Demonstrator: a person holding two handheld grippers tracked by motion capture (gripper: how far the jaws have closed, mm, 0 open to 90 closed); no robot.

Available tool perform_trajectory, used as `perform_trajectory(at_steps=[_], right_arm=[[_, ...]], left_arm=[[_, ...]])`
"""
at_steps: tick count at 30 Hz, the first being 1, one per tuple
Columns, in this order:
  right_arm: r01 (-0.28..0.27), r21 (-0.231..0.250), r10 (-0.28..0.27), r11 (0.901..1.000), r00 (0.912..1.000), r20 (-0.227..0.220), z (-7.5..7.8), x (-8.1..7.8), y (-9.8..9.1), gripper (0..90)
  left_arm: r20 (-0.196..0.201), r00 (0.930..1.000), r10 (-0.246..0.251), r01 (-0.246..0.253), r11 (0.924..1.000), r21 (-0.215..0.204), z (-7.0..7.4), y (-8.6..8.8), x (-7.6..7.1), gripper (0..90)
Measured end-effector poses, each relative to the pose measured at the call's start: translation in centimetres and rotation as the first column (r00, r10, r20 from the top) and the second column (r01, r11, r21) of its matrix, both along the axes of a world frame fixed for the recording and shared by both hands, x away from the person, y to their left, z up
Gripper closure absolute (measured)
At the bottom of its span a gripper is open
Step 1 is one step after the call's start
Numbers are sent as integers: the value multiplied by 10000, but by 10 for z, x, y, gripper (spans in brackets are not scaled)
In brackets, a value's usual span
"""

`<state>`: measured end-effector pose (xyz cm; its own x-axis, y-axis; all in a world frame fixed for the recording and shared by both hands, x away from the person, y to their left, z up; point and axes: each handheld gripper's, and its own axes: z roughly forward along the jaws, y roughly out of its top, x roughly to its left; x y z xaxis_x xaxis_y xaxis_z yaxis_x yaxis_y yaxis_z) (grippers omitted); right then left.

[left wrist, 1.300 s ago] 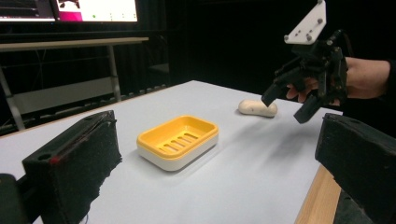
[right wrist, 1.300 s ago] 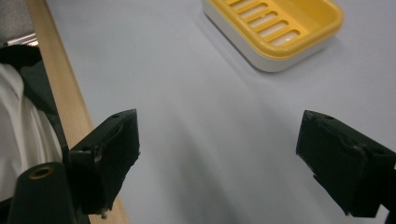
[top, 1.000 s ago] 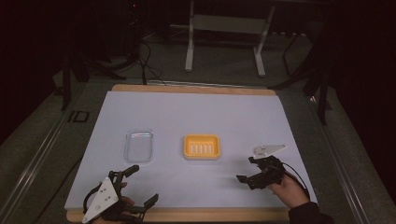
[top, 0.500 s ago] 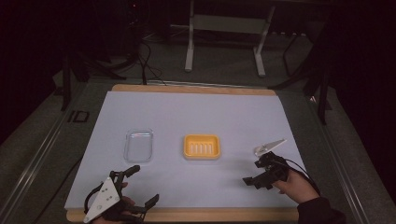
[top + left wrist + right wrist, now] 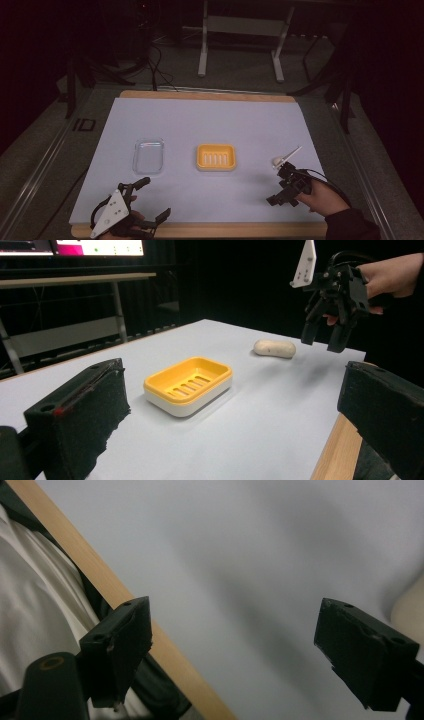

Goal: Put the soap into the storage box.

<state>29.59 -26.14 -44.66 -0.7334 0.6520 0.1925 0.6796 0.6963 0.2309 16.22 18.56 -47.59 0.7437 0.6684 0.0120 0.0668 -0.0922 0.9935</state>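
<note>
A pale oval soap bar lies on the white table cover, right of a yellow slotted soap dish. My right gripper is open, raised just near of the soap, with nothing between its jaws. It also hangs above the soap in the left gripper view. A sliver of the soap shows at the right edge of the right gripper view. My left gripper rests open and empty at the near left, pointing toward the dish.
A clear plastic lid or tray lies left of the dish. The table's wooden front edge runs close to both grippers. Stand legs and cables sit on the floor beyond the far edge.
My right gripper has drawn back toward the near edge and turned, and the soap bar now shows uncovered beside it. The left gripper has stayed put.
</note>
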Motion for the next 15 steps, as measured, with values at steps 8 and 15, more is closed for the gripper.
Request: perform_trajectory(at_steps=[8, 15], right_arm=[[535, -882, -585, 9947, 9968, -553, -1, 1, -6, 168], [527, -1615, -706, 9855, 9917, -1070, -6, 2, -14, 168]], left_arm=[[-3, 10000, -11, 11, 10000, 1, 0, 0, 0, 0], [15, 10000, -6, 6, 10000, 28, 0, 0, 0, 0]])
